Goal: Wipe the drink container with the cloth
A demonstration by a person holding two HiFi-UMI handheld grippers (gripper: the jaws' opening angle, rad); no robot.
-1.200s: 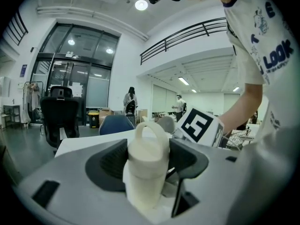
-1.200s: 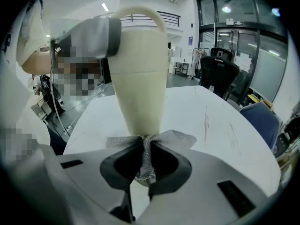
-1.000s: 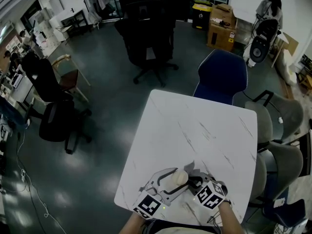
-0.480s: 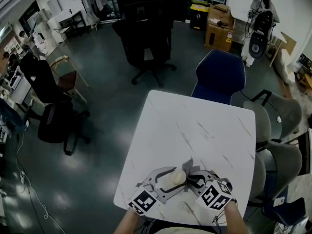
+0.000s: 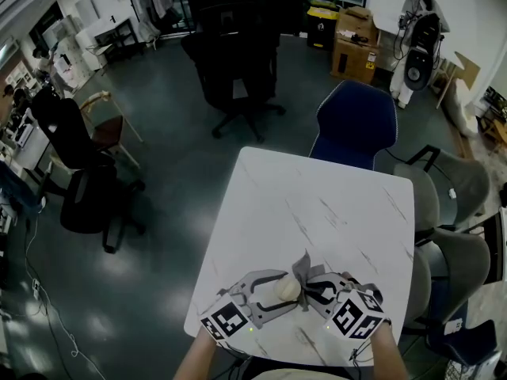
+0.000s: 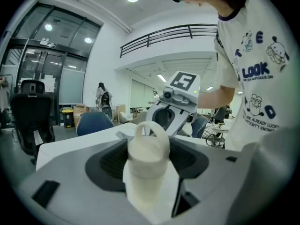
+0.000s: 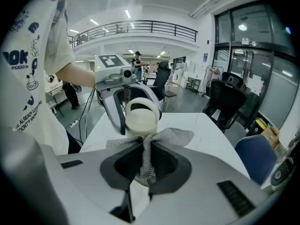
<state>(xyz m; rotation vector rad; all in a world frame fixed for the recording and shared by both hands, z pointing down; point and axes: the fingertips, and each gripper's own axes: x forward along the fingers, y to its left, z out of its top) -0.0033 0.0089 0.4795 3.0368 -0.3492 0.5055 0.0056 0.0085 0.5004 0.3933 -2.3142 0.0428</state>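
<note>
A small cream drink container (image 6: 149, 161) with a loop handle on its lid lies gripped between the jaws of my left gripper (image 5: 273, 293); the head view shows it (image 5: 288, 289) near the table's front edge. My right gripper (image 5: 310, 290) is shut on a grey mesh cloth (image 7: 149, 149), whose loose end fans out against the container's lid (image 7: 142, 118). In the head view the cloth (image 5: 302, 268) sticks up between the two grippers, which face each other closely. The container's body is largely hidden by the left jaws.
The white marble-patterned table (image 5: 317, 212) stretches away ahead. A blue chair (image 5: 356, 125) stands at its far edge and grey chairs (image 5: 451, 212) along the right side. A black office chair (image 5: 238, 70) stands further back on the dark floor.
Both grippers have shifted slightly toward me and closer together. The cloth now stands up more over the container. Both grips are unchanged.
</note>
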